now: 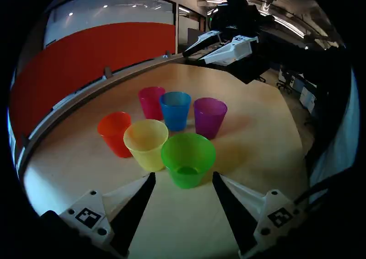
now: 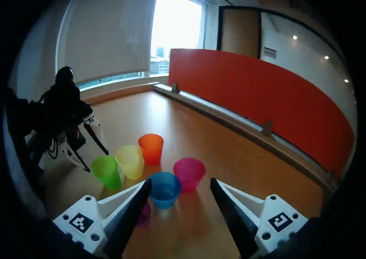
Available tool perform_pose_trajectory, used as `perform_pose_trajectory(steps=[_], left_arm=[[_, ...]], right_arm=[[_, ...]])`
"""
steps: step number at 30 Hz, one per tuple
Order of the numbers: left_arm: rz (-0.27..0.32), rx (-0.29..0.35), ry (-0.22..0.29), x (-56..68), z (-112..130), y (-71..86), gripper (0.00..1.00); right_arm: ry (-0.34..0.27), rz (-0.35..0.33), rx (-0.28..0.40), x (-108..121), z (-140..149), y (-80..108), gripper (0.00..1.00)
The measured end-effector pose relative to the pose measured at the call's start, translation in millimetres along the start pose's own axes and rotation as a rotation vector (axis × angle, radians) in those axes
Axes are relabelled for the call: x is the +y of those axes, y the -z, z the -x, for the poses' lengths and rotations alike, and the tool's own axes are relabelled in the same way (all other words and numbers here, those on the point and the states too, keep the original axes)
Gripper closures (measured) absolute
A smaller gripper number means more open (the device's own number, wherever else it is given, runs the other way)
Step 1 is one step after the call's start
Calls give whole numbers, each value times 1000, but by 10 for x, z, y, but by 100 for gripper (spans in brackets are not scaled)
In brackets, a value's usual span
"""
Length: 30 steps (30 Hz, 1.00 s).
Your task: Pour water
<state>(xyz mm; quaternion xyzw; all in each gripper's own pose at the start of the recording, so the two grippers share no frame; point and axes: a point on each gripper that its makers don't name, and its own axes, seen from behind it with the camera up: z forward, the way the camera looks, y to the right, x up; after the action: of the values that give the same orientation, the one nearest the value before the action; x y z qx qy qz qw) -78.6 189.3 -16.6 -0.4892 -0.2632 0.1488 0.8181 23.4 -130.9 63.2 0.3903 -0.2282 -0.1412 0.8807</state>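
Several coloured plastic cups stand upright in a tight cluster on the wooden table (image 1: 256,140). In the left gripper view the green cup (image 1: 188,160) is nearest, just ahead of my open left gripper (image 1: 183,175), with nothing between the fingers. Behind it stand the yellow cup (image 1: 146,144), orange cup (image 1: 115,133), pink cup (image 1: 151,102), blue cup (image 1: 175,110) and purple cup (image 1: 210,117). My right gripper (image 2: 180,182) is open on the opposite side, with the blue cup (image 2: 164,189) just beyond its tips. One of its fingers partly hides the purple cup (image 2: 144,213).
A long orange partition (image 2: 274,99) with a ledge runs along one table edge. A person in dark clothing (image 2: 59,103) holds the left gripper (image 2: 97,162) by the green cup (image 2: 106,171). The right gripper (image 1: 192,58) hovers over the far table edge. Office chairs (image 1: 288,83) stand beyond.
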Motion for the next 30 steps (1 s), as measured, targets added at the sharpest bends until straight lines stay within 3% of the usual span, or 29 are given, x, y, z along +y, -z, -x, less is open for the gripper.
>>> perform_pose_trajectory(steps=[14,30], left_arm=[[23,-39,-13,42,66,-259,8],[42,-17,3,61,-24,-445,8]], right_arm=[[-3,-7,-16,37,99,-83,0],[-1,-25,-26,43,137,-204,0]])
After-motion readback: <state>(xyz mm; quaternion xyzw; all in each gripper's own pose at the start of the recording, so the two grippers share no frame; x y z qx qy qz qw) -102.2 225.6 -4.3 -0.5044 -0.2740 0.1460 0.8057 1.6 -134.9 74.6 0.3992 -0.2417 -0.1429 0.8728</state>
